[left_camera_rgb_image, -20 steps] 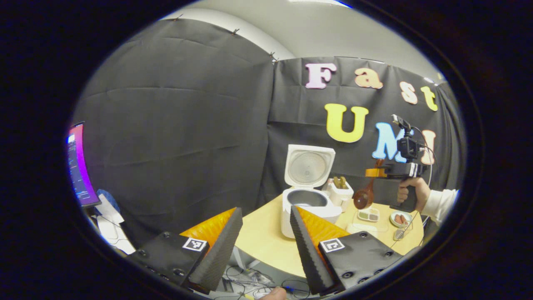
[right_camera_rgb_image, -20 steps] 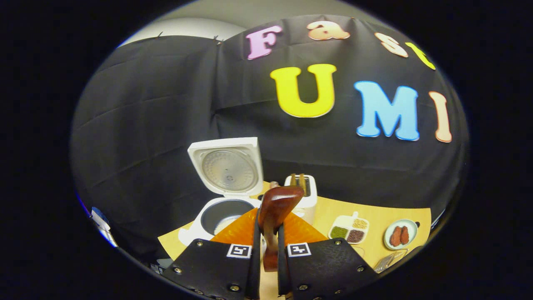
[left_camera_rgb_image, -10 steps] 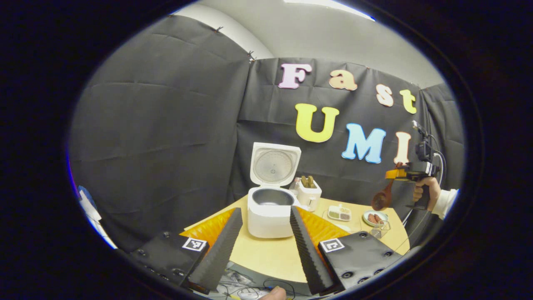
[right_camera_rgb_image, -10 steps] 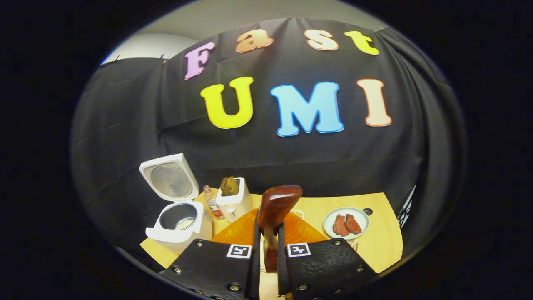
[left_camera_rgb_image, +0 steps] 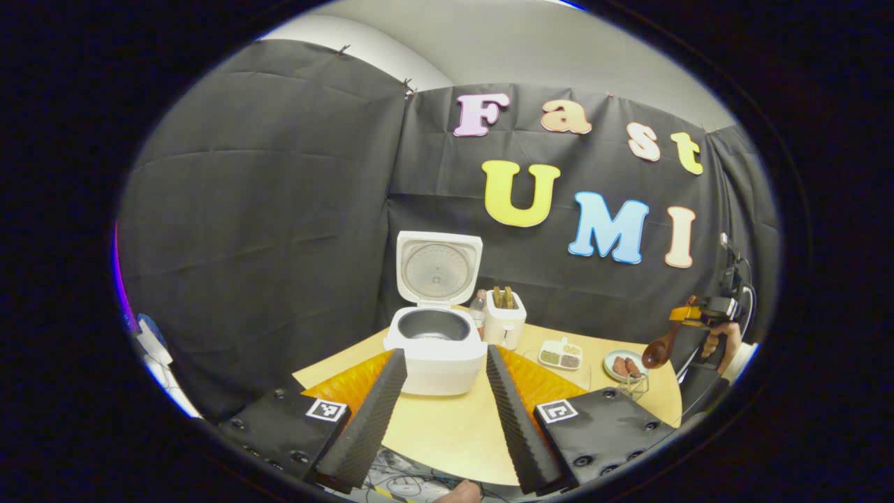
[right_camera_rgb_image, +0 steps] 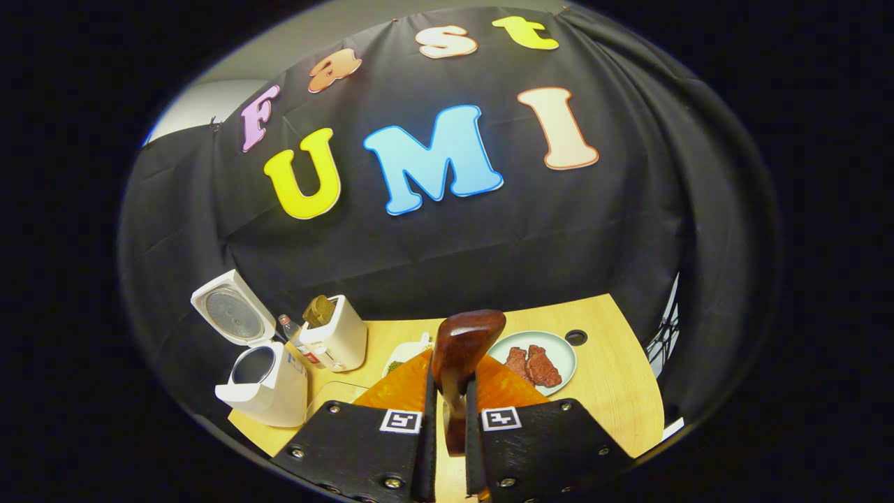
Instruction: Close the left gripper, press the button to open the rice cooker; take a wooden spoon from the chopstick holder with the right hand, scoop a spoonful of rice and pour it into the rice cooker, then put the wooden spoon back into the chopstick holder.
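Left gripper (left_camera_rgb_image: pixel 441 391), bottom centre of the left gripper view: fingers spread wide, nothing between them, hovering off the near edge of the worktop (left_camera_rgb_image: pixel 461 426).

Rice cooker (left_camera_rgb_image: pixel 436 342) sits mid-frame just beyond the fingertips, lid up and standing near vertical, dark inner pot exposed. Whether rice is inside, can't tell. In the right gripper view the cooker (right_camera_rgb_image: pixel 262 381) is at lower left, lid tilted back toward the upper left.

Chopstick holder (left_camera_rgb_image: pixel 505 323), white, stands upright just right of the cooker with brown utensil tops sticking up out of it; a small bottle (left_camera_rgb_image: pixel 478 307) is between the two. In the right gripper view the holder (right_camera_rgb_image: pixel 339 335) is lower left, just right of the cooker.

Right gripper (right_camera_rgb_image: pixel 447 419), bottom centre of its own view: fingers pinched tight on the wooden spoon (right_camera_rgb_image: pixel 461 349) handle. Long axis runs straight ahead along the fingers, bowl end forward and up toward frame centre, butt end low between the fingers.

In the left gripper view the right gripper (left_camera_rgb_image: pixel 702 311) is at the far right edge, held by a hand (left_camera_rgb_image: pixel 719 339), up off the worktop. The spoon (left_camera_rgb_image: pixel 660 349) hangs from it on a slant, bowl down and toward lower left, well apart from cooker and holder.

Also on the worktop: divided grain tray (left_camera_rgb_image: pixel 560 354) and plate (right_camera_rgb_image: pixel 567 346) with two reddish-brown pieces, the plate just beyond the spoon bowl in the right gripper view.
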Action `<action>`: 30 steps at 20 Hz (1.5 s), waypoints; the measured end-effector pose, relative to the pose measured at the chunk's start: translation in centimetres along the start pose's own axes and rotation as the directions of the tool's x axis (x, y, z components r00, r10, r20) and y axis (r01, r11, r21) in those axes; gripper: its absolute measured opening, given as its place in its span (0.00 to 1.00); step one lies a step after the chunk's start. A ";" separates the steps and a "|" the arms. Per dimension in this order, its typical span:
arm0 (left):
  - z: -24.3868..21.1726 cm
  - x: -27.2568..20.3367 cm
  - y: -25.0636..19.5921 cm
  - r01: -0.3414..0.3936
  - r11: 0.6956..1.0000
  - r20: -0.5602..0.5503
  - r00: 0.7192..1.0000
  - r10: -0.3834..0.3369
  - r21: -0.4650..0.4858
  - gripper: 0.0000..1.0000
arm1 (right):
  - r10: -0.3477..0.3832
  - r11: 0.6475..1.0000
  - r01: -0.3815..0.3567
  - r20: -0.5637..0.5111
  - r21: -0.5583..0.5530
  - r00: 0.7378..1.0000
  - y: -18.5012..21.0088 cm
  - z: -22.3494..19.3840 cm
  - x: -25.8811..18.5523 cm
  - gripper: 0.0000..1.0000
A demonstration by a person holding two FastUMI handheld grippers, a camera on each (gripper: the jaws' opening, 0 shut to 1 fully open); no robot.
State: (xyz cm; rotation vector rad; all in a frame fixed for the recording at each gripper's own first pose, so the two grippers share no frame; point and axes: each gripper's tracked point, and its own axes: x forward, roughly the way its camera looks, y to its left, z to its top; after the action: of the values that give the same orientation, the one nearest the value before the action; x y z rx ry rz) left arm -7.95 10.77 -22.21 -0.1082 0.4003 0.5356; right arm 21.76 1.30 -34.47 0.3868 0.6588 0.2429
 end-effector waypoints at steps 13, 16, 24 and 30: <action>-2.9 -1.1 -4.6 -0.067 0.991 -0.129 0.988 0.082 0.115 0.84 | -0.034 0.980 0.062 -0.145 0.190 0.989 -7.3 -8.7 7.2 0.17; -3.6 -1.0 -5.4 -0.060 0.991 -0.143 0.987 0.078 0.121 0.84 | -0.024 0.967 0.065 -0.166 0.247 0.986 -7.9 -9.4 7.6 0.17; -3.7 -0.7 -7.4 -0.024 0.991 -0.147 0.988 0.044 0.132 0.84 | 0.018 0.928 0.062 -0.210 0.368 0.978 -9.2 -11.7 6.7 0.22; -3.9 -0.2 -9.2 0.014 0.991 -0.152 0.988 0.006 0.131 0.83 | 0.058 0.924 0.035 -0.230 0.381 0.972 -9.7 -12.4 5.0 0.37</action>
State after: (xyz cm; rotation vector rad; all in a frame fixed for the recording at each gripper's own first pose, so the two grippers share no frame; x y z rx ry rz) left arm -4.67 2.00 -25.78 -0.0226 0.5827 0.4968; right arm 18.65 -2.40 -50.30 0.7463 0.9449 0.1712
